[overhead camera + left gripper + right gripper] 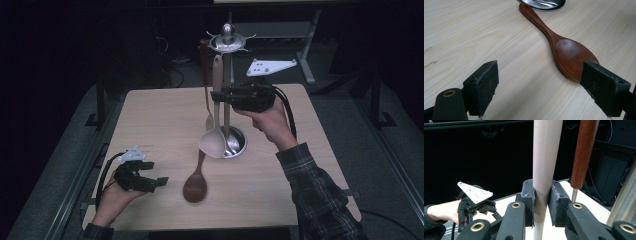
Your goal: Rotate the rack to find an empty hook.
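Note:
A dark wooden spoon (196,182) (571,53) lies flat on the table, its handle pointing at the round base (239,141) (541,3) of a metal utensil stand (227,40). My left gripper (157,182) (544,85) sits low just left of the spoon's bowl, open and holding nothing. The right jaw overlaps the bowl's edge in the left gripper view. My right gripper (218,96) (541,205) is shut on the handle of a beige ladle (214,142) (545,157), held upright beside the stand's pole (624,200).
A brown-handled utensil (205,75) (584,152) hangs from the stand right beside the ladle. The light wooden table (150,115) has bare room at left and front right. Dark floor and frame legs surround it.

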Demonstrator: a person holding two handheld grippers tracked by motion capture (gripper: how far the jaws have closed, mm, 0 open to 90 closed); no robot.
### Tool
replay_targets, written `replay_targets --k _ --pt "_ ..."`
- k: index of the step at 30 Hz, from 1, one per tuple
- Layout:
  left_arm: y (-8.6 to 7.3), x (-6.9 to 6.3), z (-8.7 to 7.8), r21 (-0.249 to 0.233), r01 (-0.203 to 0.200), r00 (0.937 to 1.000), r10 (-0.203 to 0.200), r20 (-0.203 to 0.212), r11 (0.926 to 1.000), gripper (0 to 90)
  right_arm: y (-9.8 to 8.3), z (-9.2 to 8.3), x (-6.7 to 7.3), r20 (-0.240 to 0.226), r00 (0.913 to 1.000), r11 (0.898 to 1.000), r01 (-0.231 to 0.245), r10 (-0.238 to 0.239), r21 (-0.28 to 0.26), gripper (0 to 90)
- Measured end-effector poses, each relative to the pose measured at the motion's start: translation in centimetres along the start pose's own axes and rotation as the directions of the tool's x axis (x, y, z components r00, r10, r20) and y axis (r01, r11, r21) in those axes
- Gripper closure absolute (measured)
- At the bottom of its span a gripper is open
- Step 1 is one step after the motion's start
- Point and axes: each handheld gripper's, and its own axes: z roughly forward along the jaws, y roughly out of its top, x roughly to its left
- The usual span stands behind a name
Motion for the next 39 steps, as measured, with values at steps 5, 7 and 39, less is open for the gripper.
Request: replay_targets --k 5,7,39 --pt "-0.1 0.0 0.2 0.009 0.001 1.0000 -0.001 0.000 1.0000 15.1 0.0 0.2 -0.5 0.000 0.9998 1.000 -0.021 0.021 0.005 75.9" --pt "-0.1 0.1 0.2 0.009 -0.001 1.0000 0.001 -0.008 1.0000 15.1 -0.2 0.3 -0.7 -0.001 0.9996 1.000 -0.028 0.028 0.006 75.9" --pt "-0.5 0.5 0.5 0.026 0.009 0.9999 -0.009 -0.004 0.9996 15.2 -0.5 0.2 -3.1 0.015 0.9995 0.999 -0.027 0.027 -0.020 74.1"
